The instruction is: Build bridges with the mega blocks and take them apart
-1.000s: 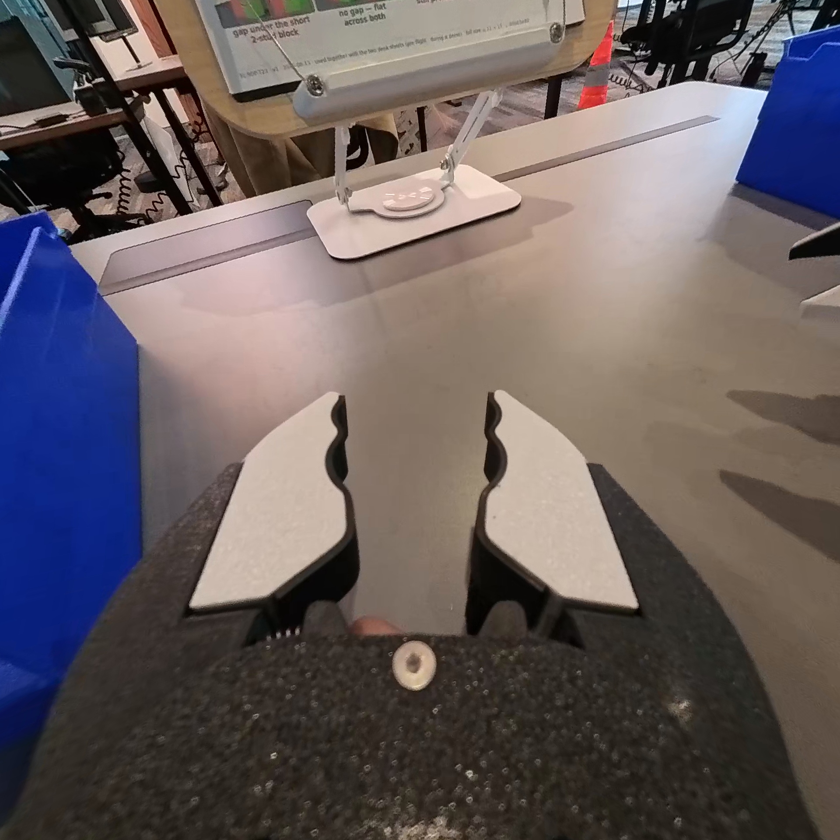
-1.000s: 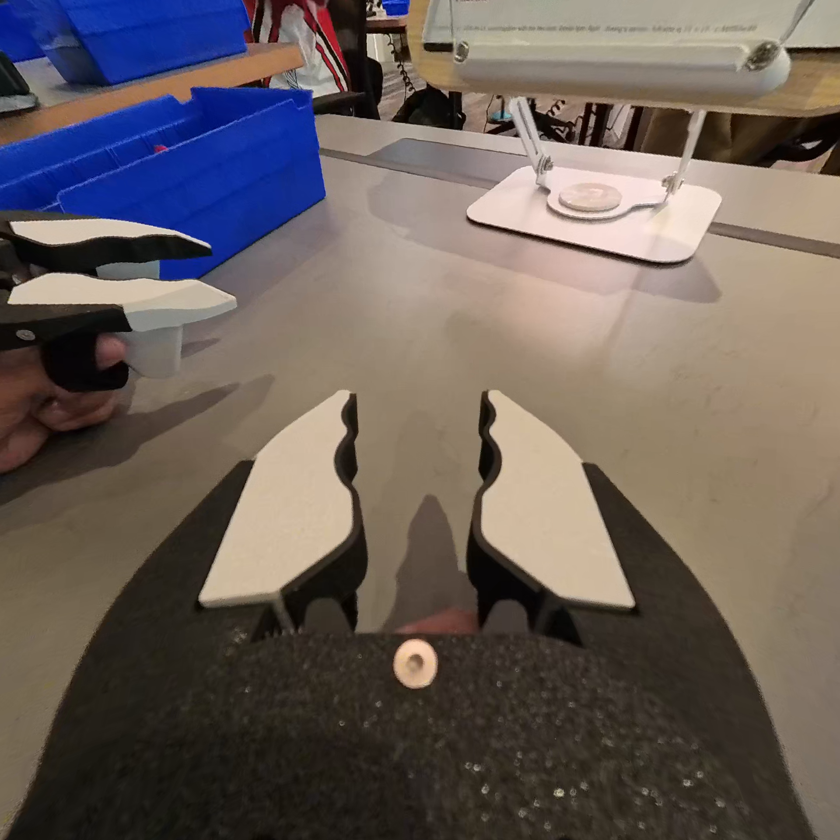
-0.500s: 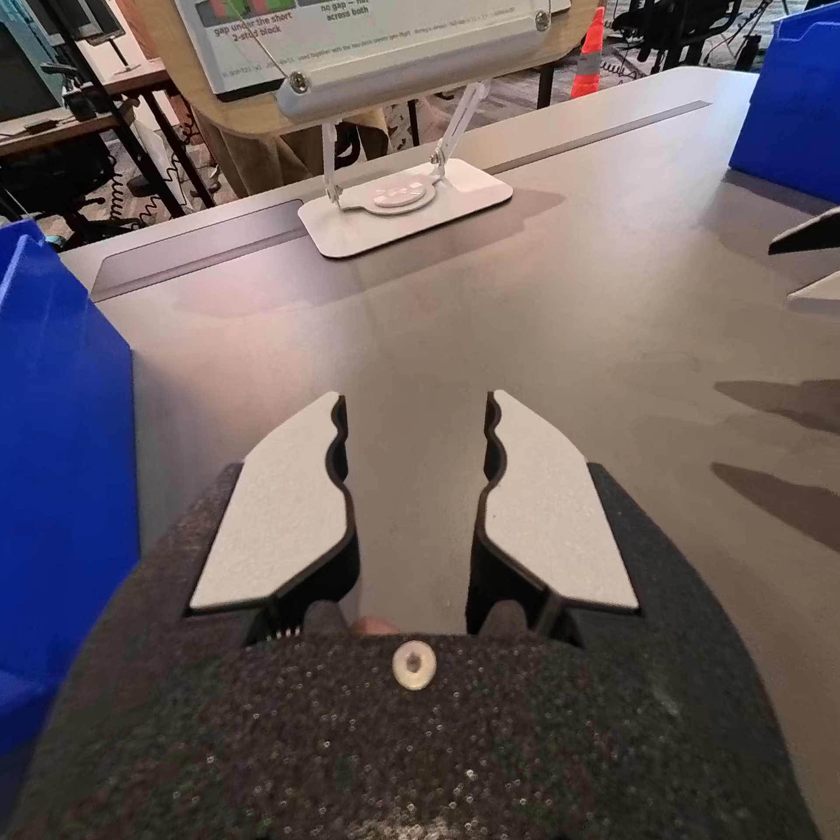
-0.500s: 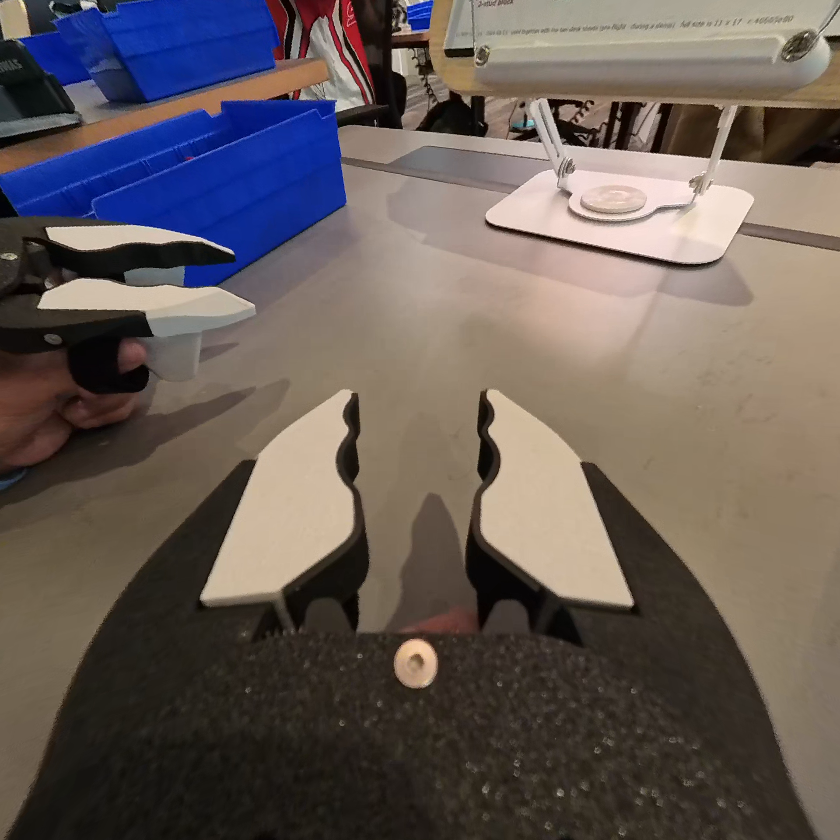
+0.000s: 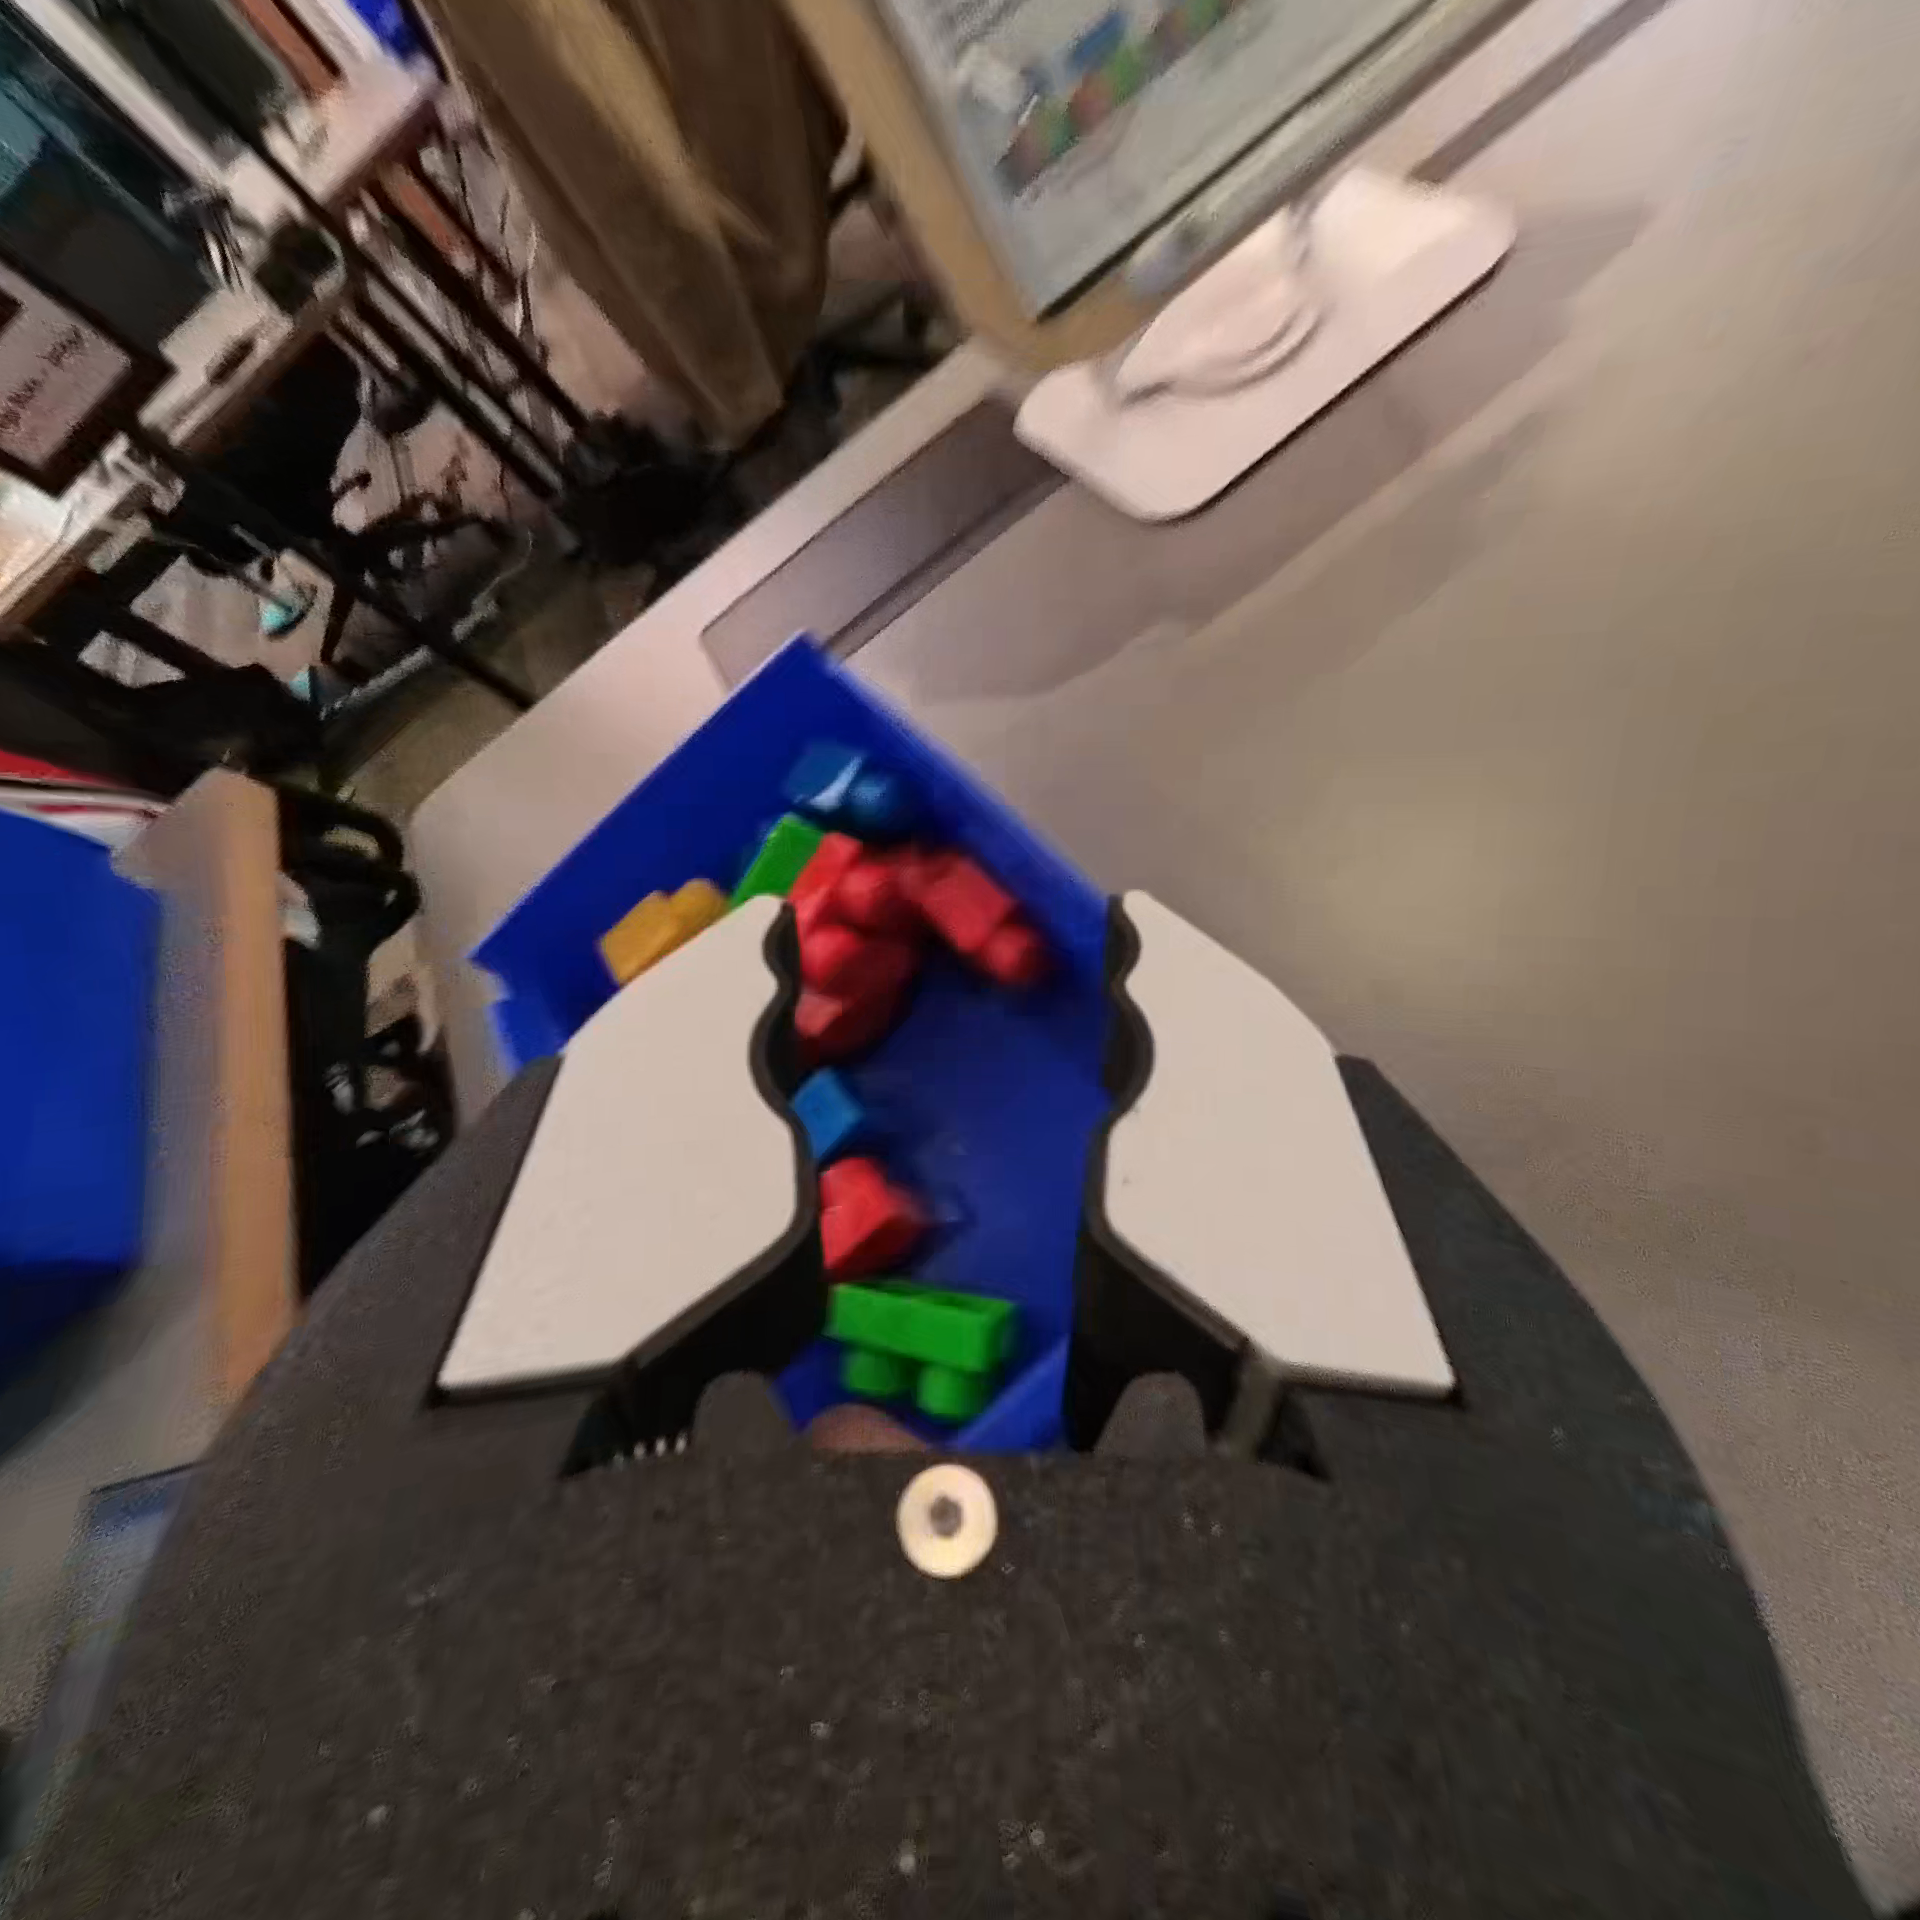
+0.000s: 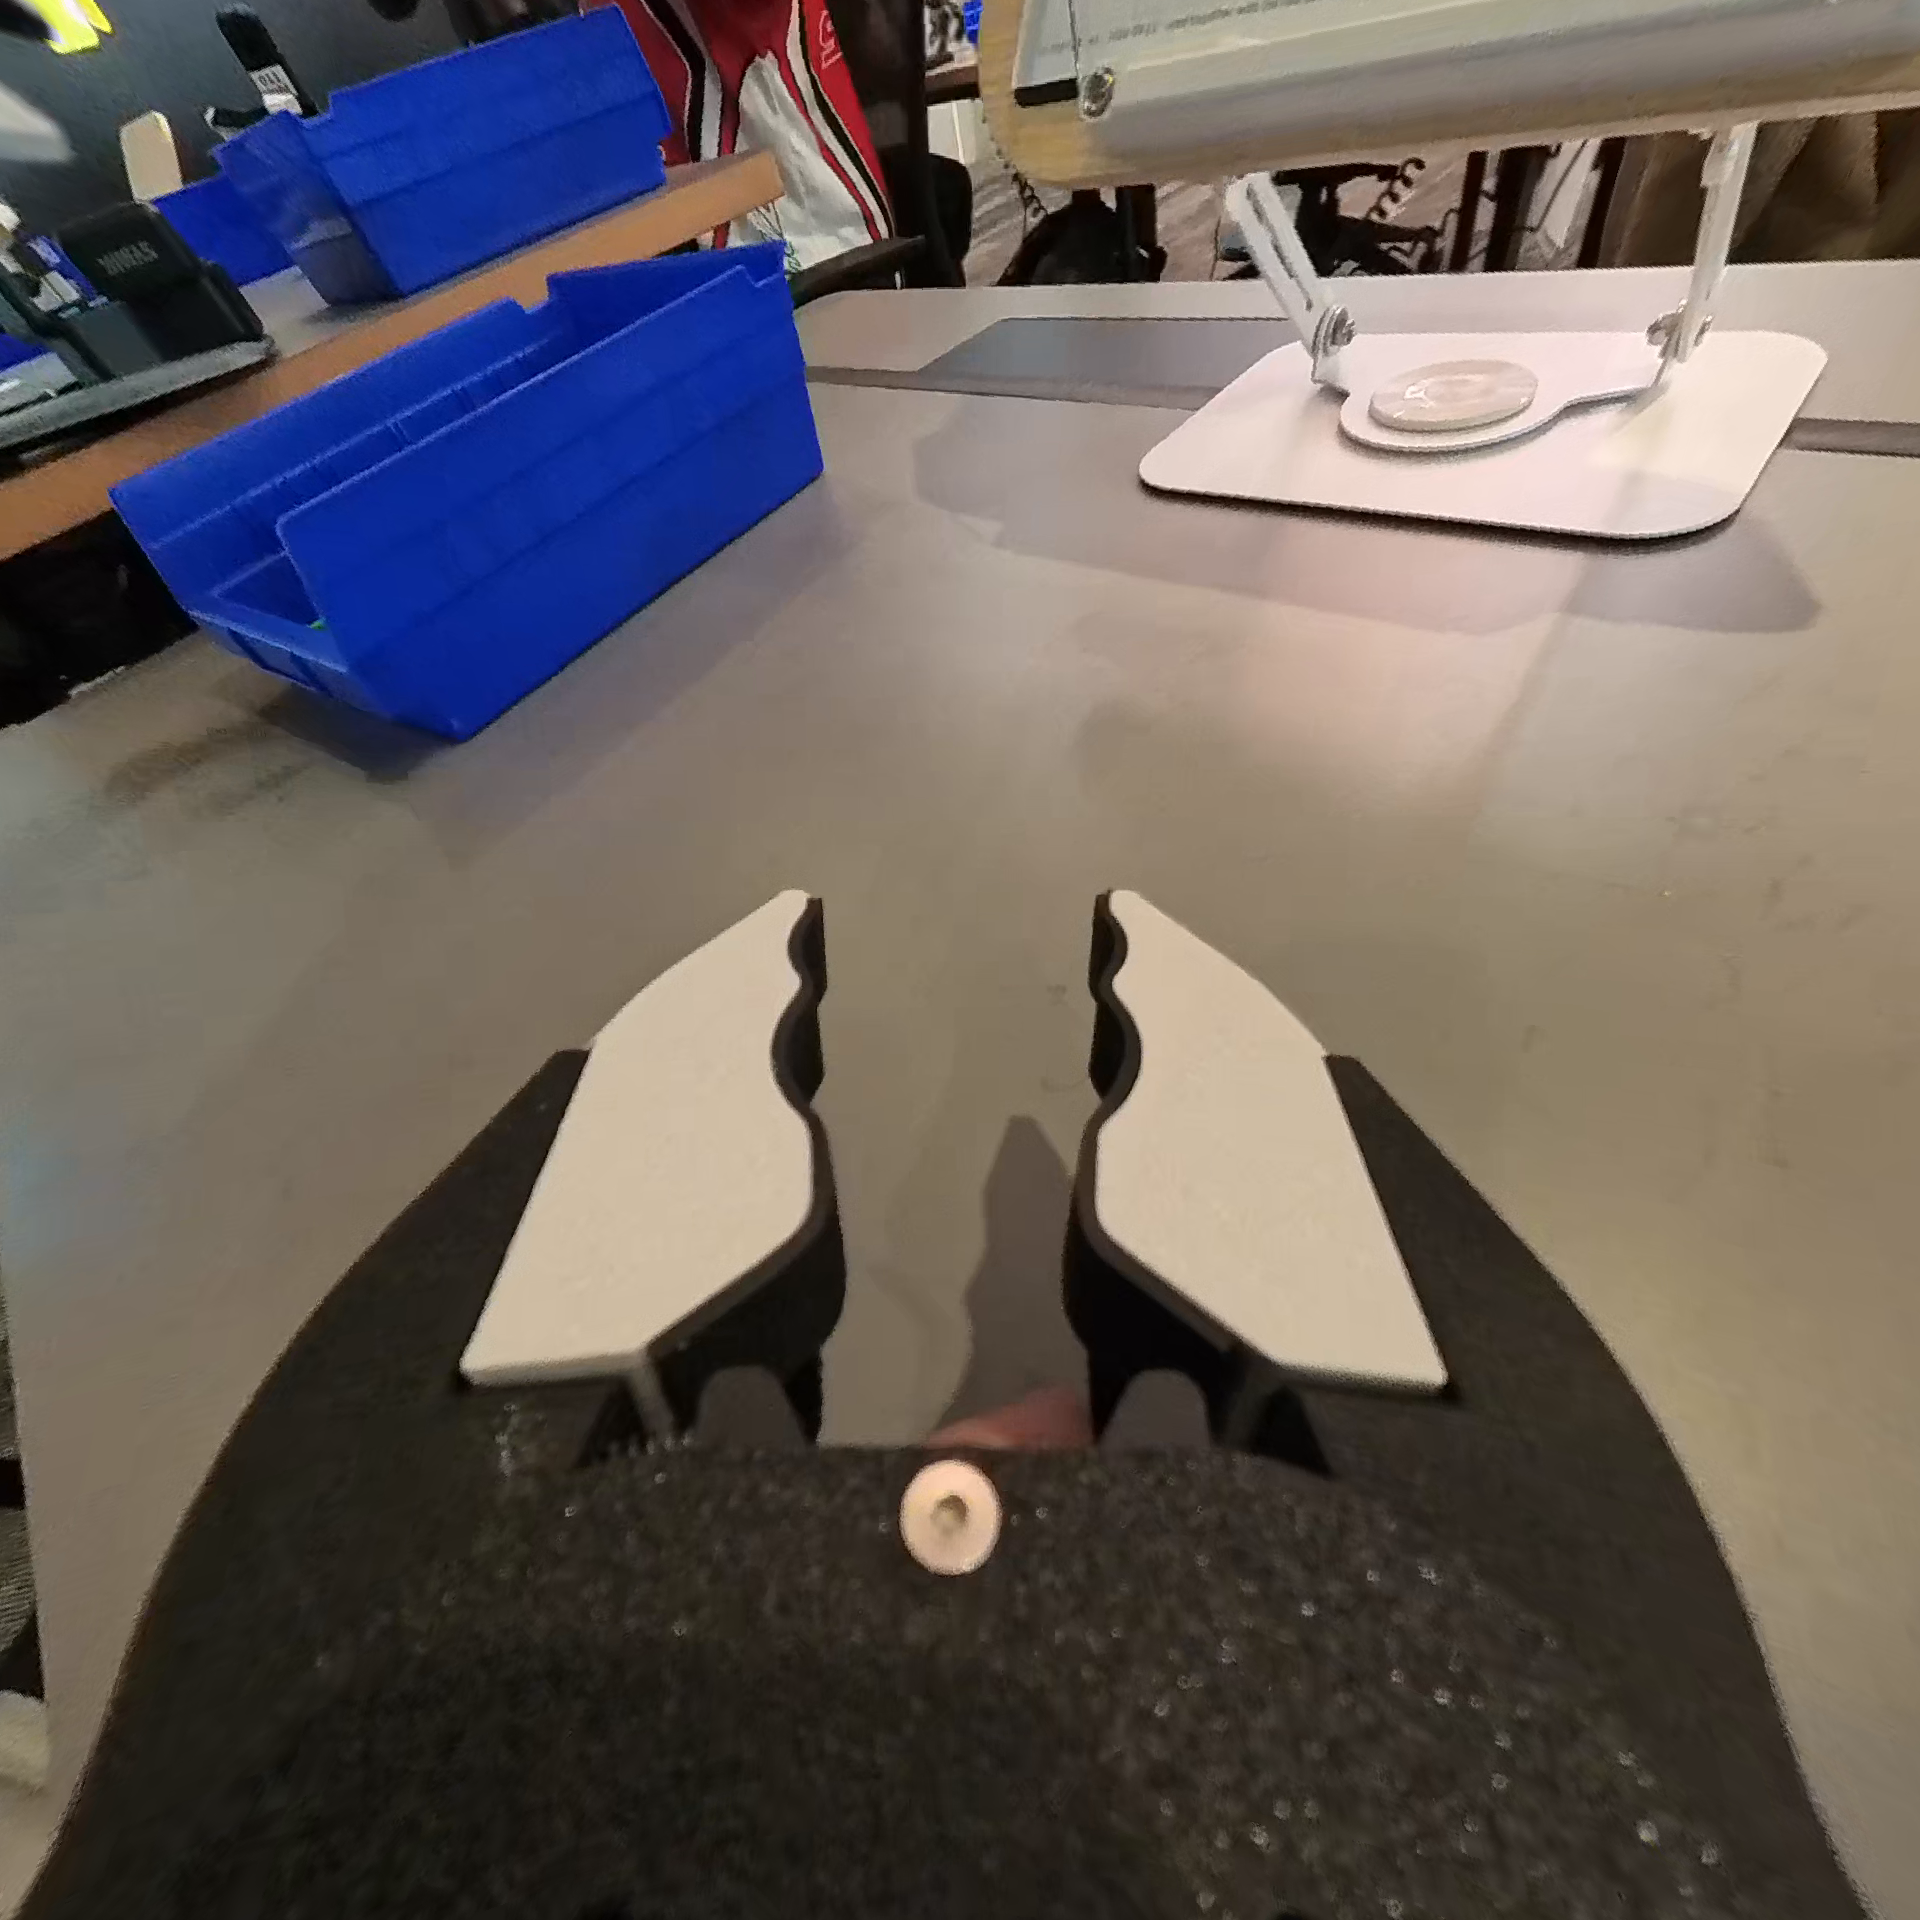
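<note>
Left gripper (image 5: 945,935): I hold it above the blue bin (image 5: 665,831), tilted down into it; its jaws stand apart with nothing between them.
Right gripper (image 6: 956,914): I hold it low over the bare desk (image 6: 1351,790), jaws apart and gripping nothing; its shadow lies on the desk between them.
Blue bin: it sits at the left edge of the desk; in the right wrist view it shows at far left (image 6: 499,499), well apart from the right gripper.
Mega blocks (image 5: 883,935): all that I see lie loose inside the bin, none on the open desk.
Red blocks (image 5: 914,914): a cluster in the middle of the bin, and one more red block (image 5: 868,1216) nearer to me.
Green block (image 5: 920,1340): nearest of all, lying on its side with its studs toward me; a second green block (image 5: 779,862) lies at the far side of the red cluster.
Blue blocks: one small (image 5: 826,1107) between the red pieces, another (image 5: 847,790) at the far end.
Yellow block (image 5: 665,925): at the left wall, partly behind the left jaw.
Stand (image 6: 1475,447): a white base plate at far right on the desk, carrying a tilted board with a printed sheet (image 5: 1122,114).
View quality: the left wrist view is blurred, so the block count is probably incomplete.
Background: more blue bins (image 6: 457,166) on another desk, far left.
</note>
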